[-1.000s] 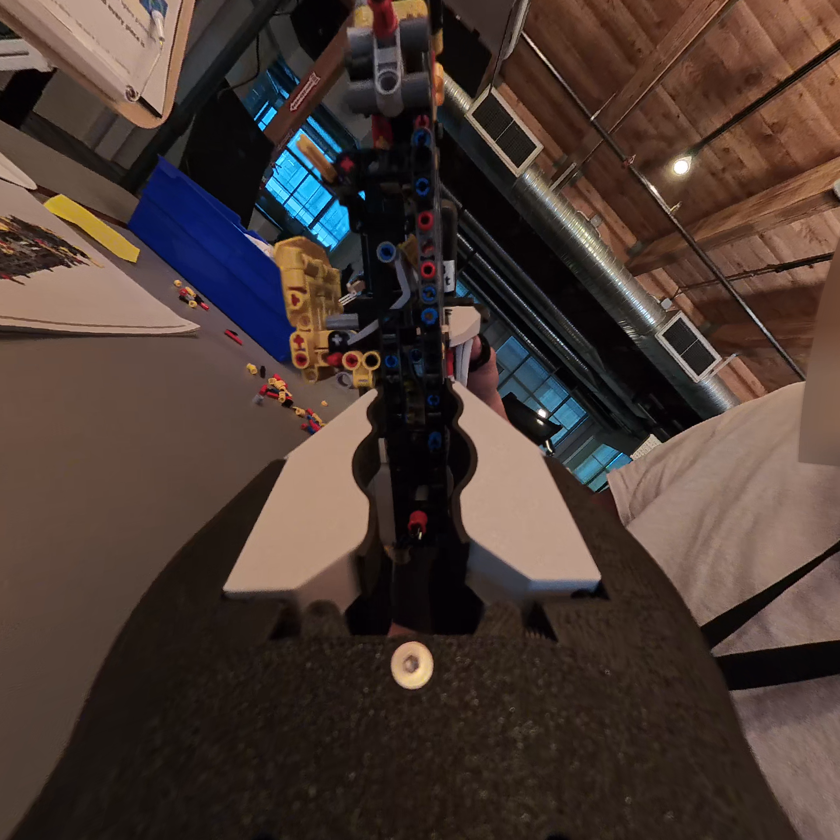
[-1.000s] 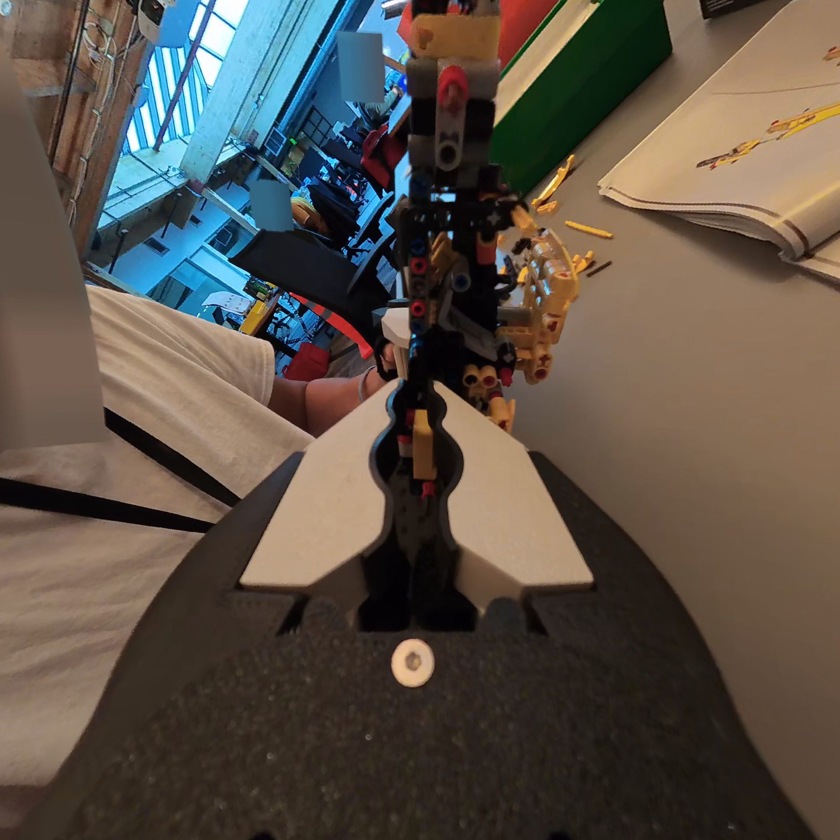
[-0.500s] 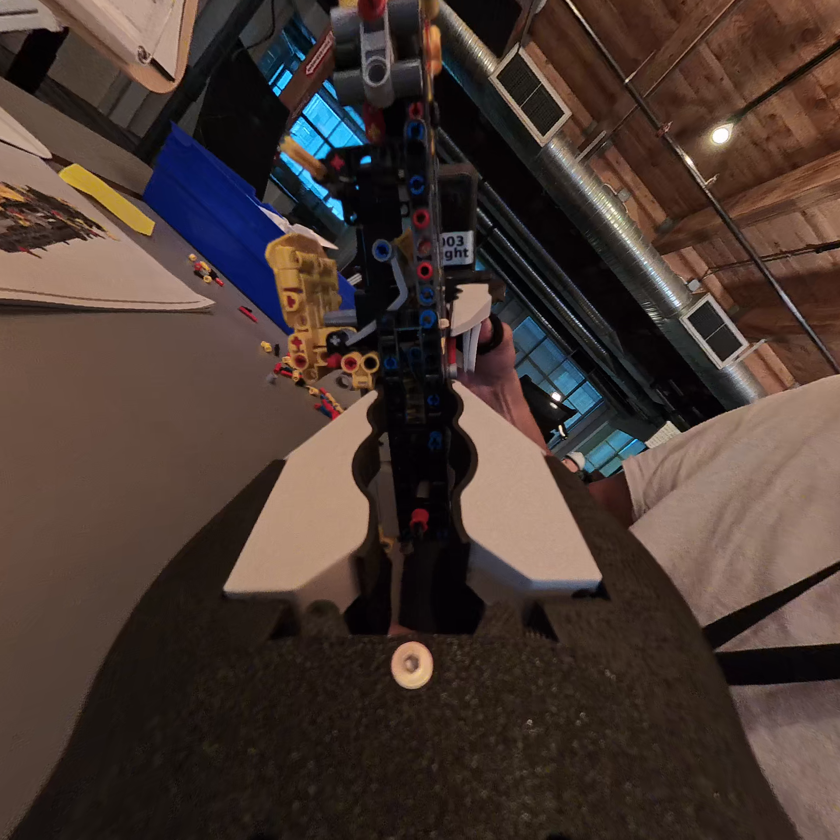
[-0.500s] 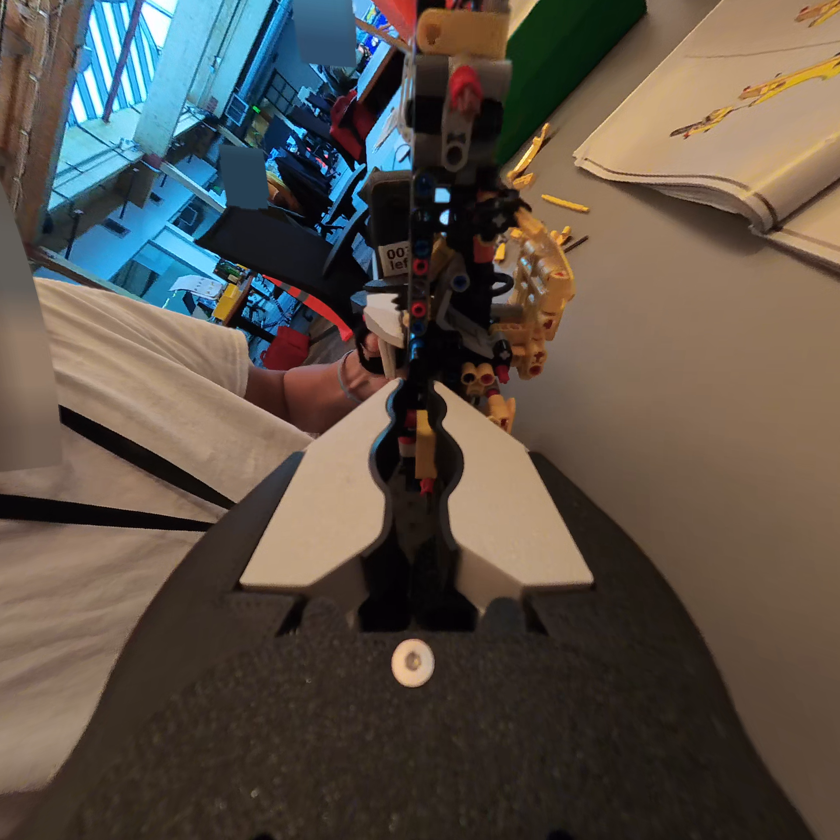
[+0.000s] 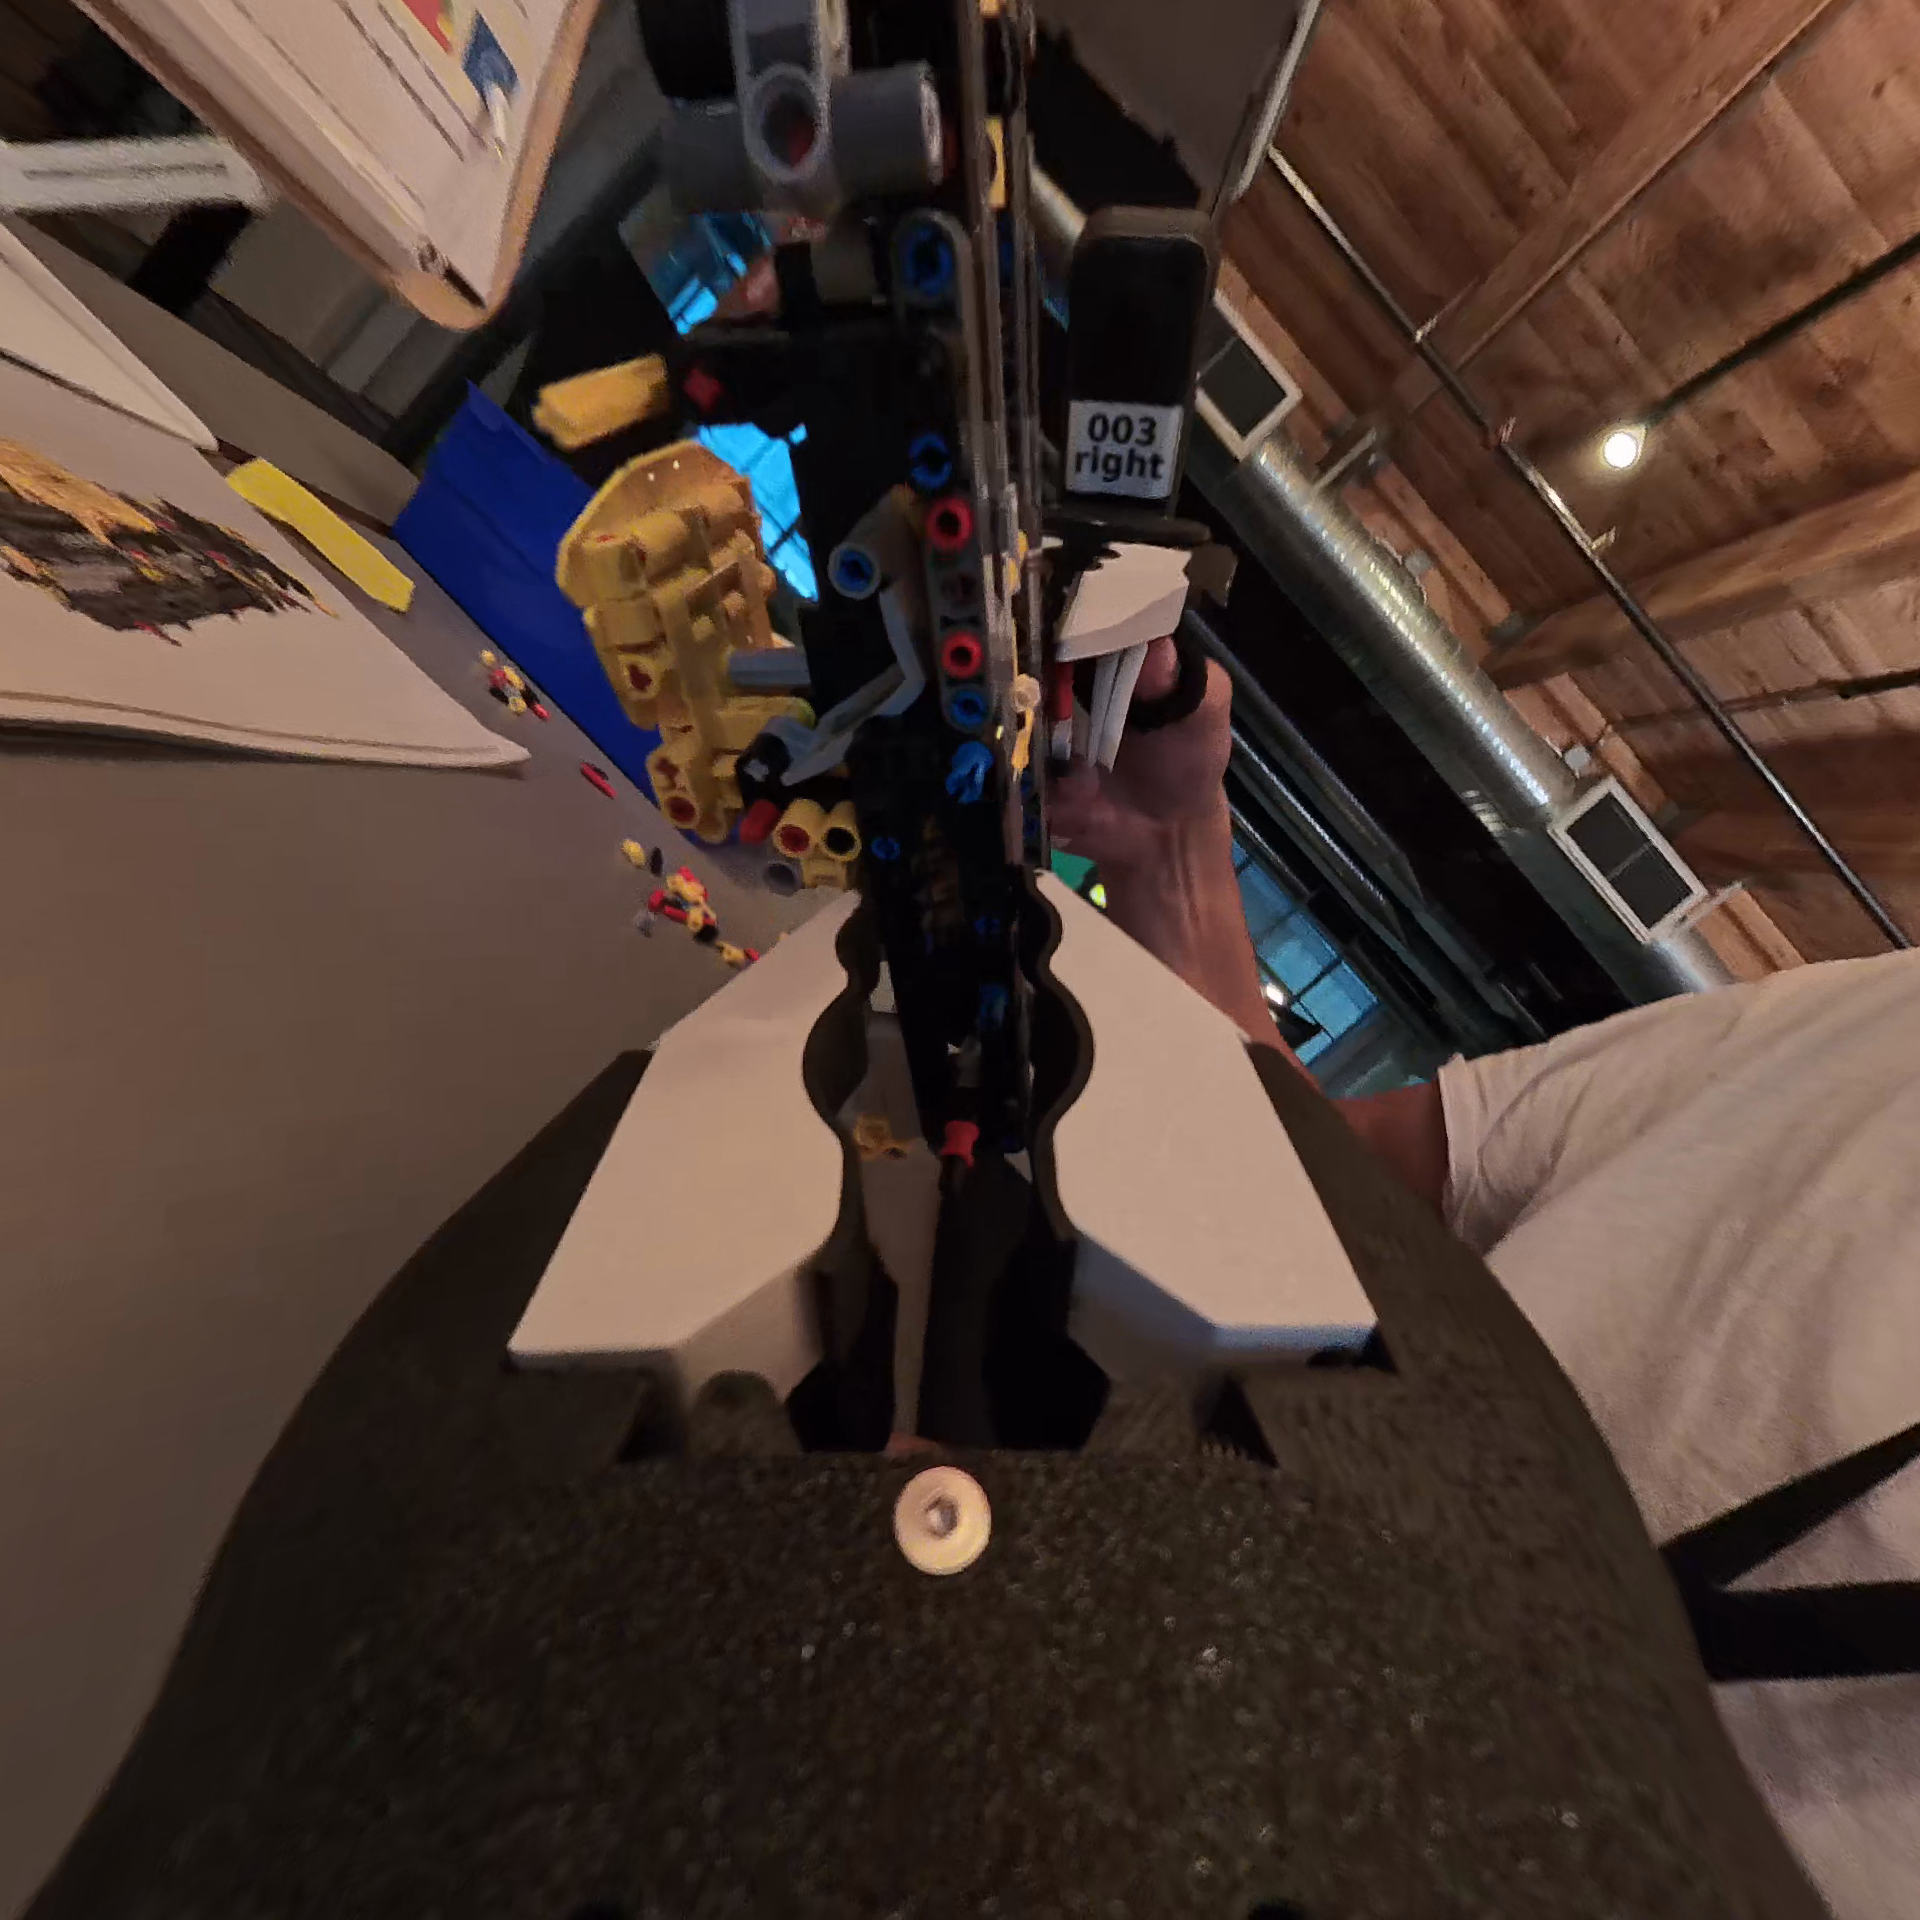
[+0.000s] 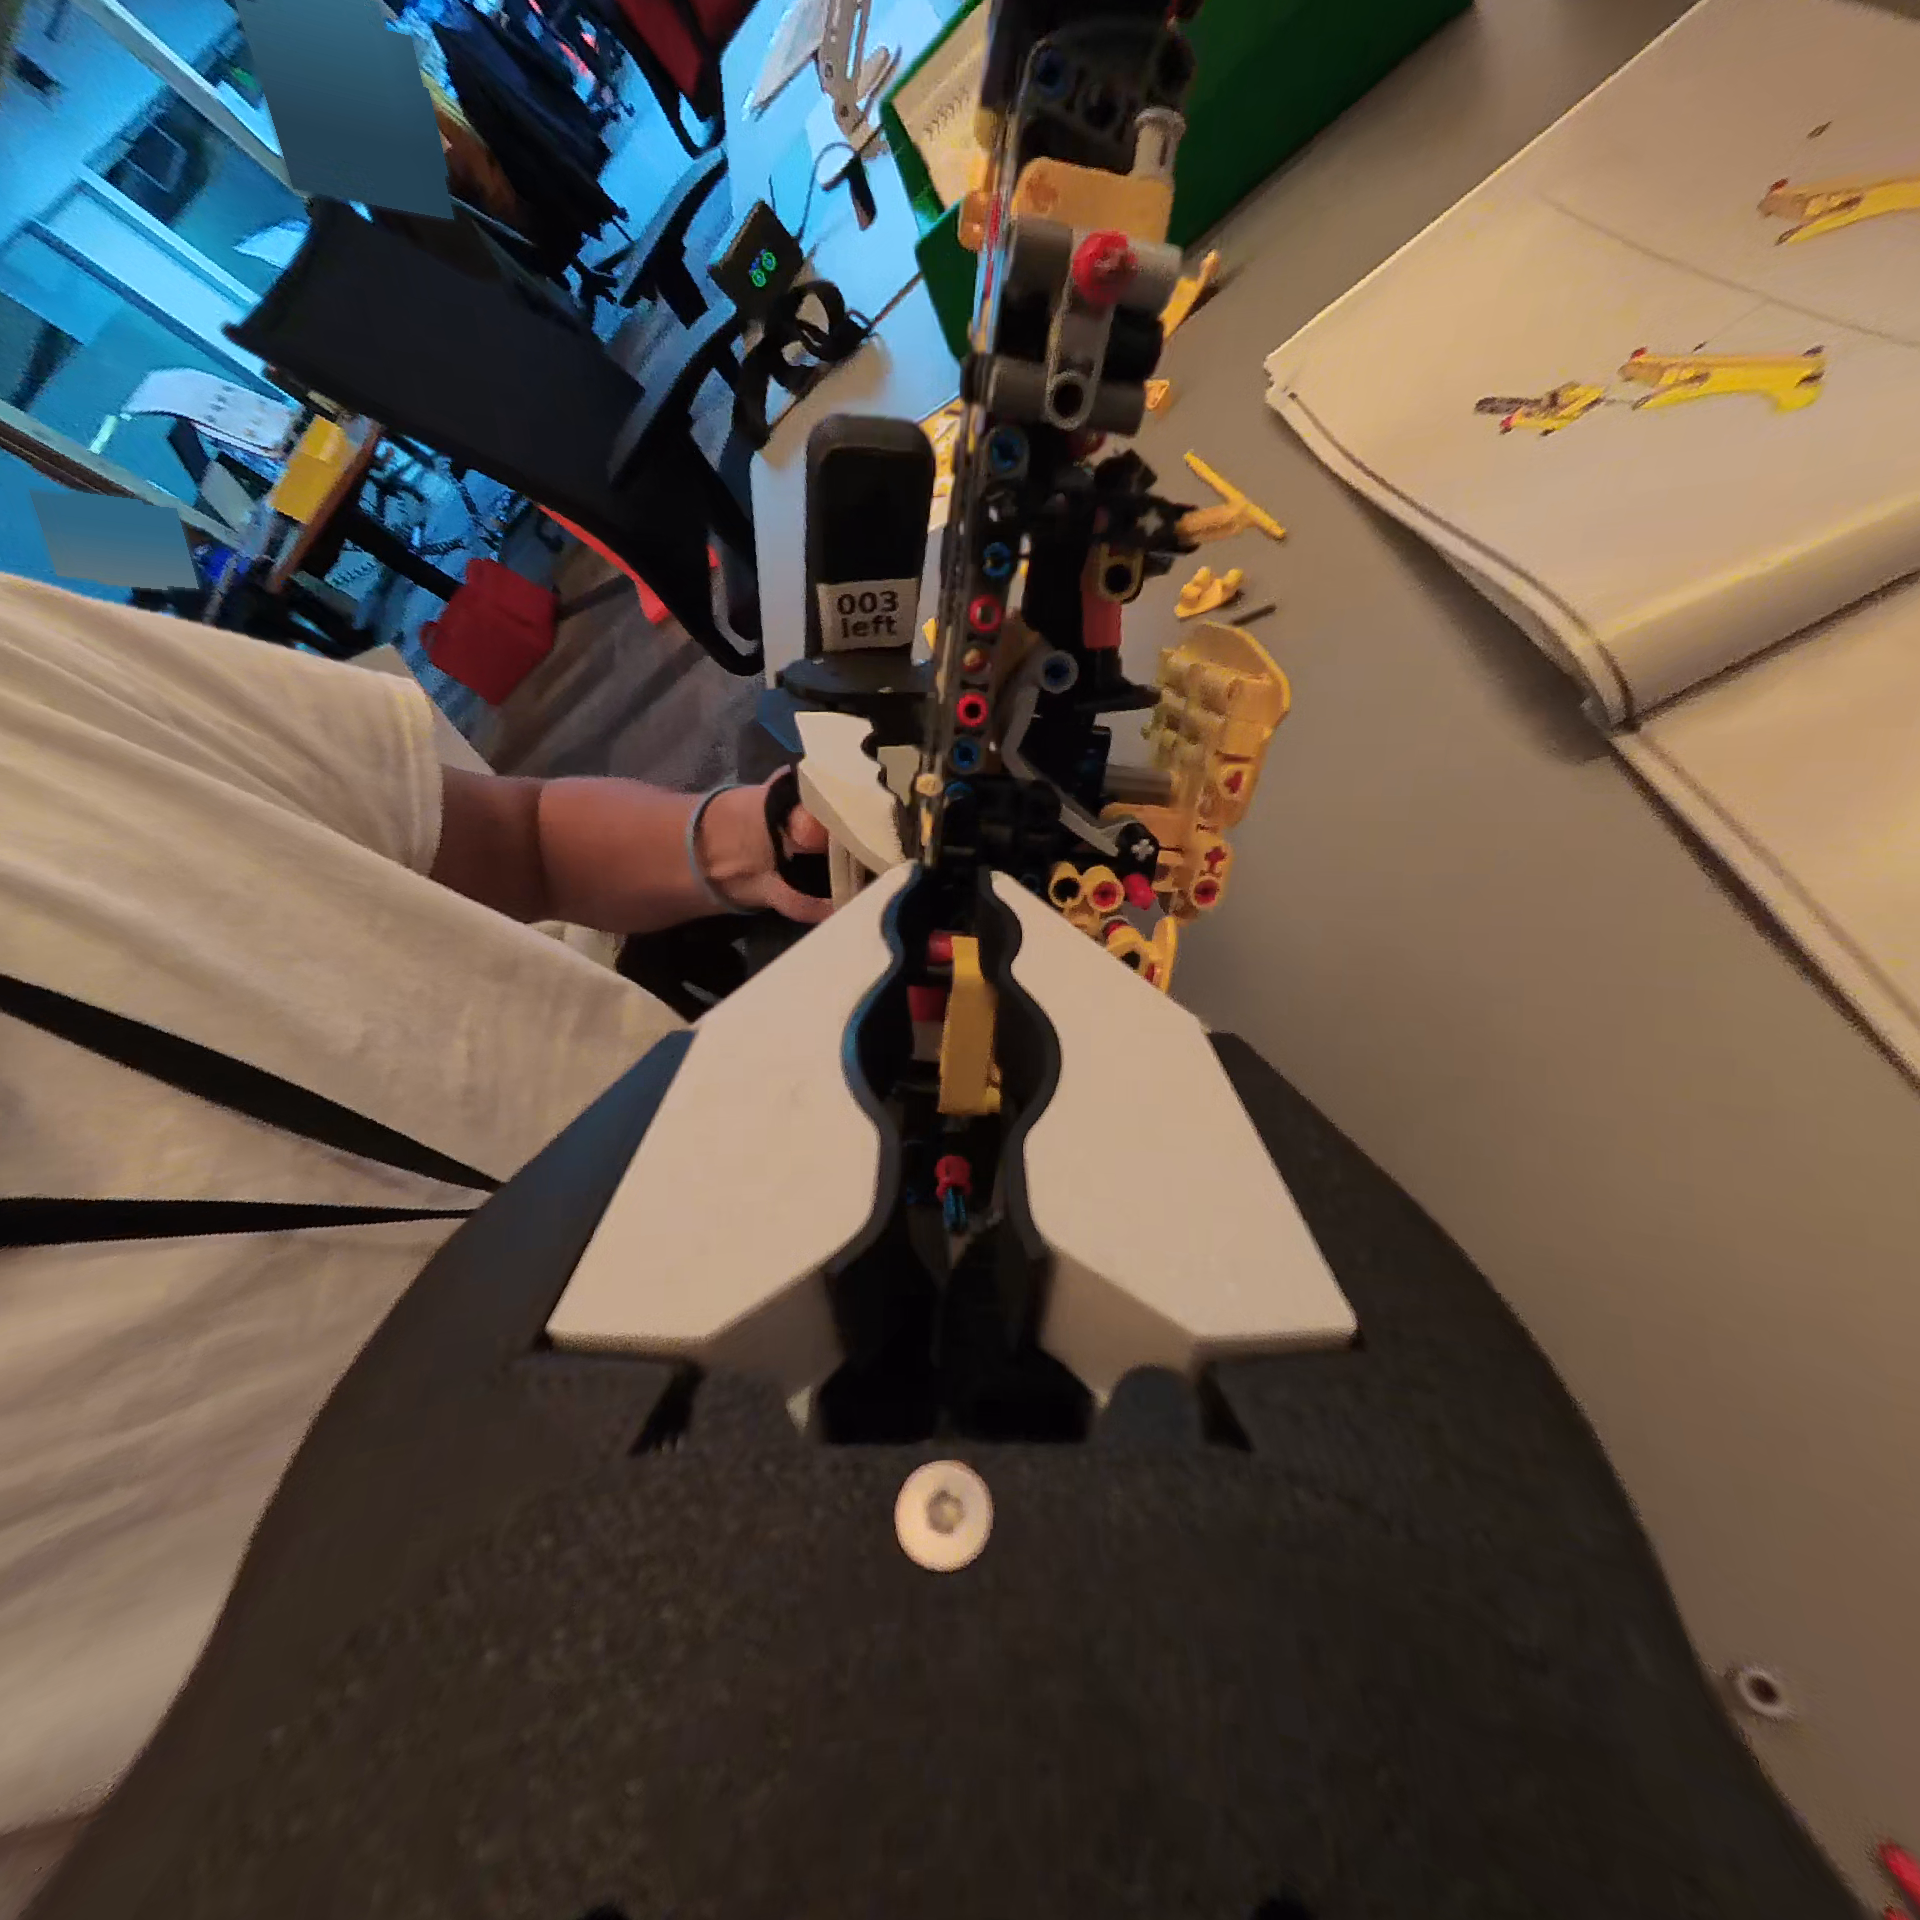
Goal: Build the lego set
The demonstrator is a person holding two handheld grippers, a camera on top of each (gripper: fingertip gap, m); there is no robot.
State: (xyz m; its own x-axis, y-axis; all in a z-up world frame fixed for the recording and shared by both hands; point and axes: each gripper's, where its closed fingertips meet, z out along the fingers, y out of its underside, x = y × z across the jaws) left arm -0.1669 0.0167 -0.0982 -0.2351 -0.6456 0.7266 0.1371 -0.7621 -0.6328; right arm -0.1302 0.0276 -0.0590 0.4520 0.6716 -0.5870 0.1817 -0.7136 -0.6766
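Grey table (image 6: 1455, 1039) beside; left tool (image 5: 948, 935) and right tool (image 6: 951, 894) both clamped on lego model (image 5: 935, 582), opposite ends.

Each wrist camera sits close behind its own claw, looking forward along the fingers. They face each other from opposite ends, sharing the lego model (image 5: 935, 644) and the grey desk (image 6: 1507, 1039).

White-fingered black tool (image 5: 940, 1039), silver screw (image 5: 941, 1520), white sleeve (image 5: 1662, 1122)

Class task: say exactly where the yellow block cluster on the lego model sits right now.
The yellow block cluster projects from the lego model on its table-facing side, left of the black beam in the left wrist view, right in the right wrist view.
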